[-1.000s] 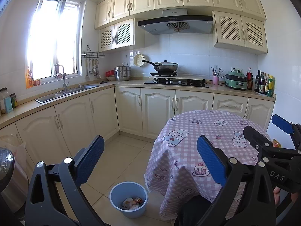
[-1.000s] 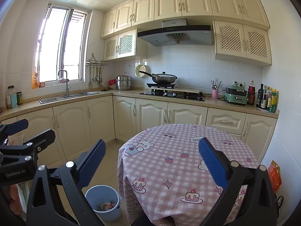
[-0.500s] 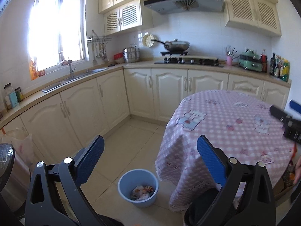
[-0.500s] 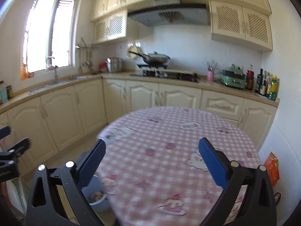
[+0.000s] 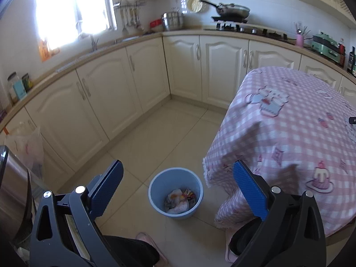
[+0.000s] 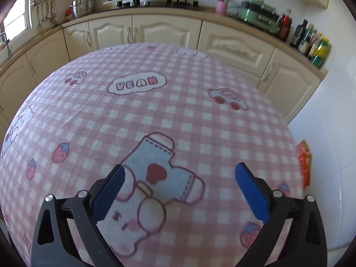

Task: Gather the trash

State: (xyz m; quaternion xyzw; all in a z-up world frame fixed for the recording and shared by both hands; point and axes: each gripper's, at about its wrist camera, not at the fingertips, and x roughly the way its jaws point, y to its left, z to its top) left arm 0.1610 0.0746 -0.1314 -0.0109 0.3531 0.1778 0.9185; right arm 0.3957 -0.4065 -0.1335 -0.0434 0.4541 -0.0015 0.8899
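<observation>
Pink checked tablecloth (image 6: 178,102) reads "VEAN"; left gripper (image 5: 178,191) and right gripper (image 6: 178,191) fingers spread, empty.

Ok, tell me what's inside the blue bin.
The bin holds crumpled white wrapping and some colourful scraps, lying at the bottom. Whatever sits beneath that heap is covered and cannot be seen.

Standing on tiled floor (image 5: 169,133) just ahead of the left gripper (image 5: 175,191): blue bin (image 5: 155,191) holding trash (image 5: 179,201). Spreading beneath the right gripper (image 6: 178,189): pink checked tablecloth (image 6: 155,111).
</observation>
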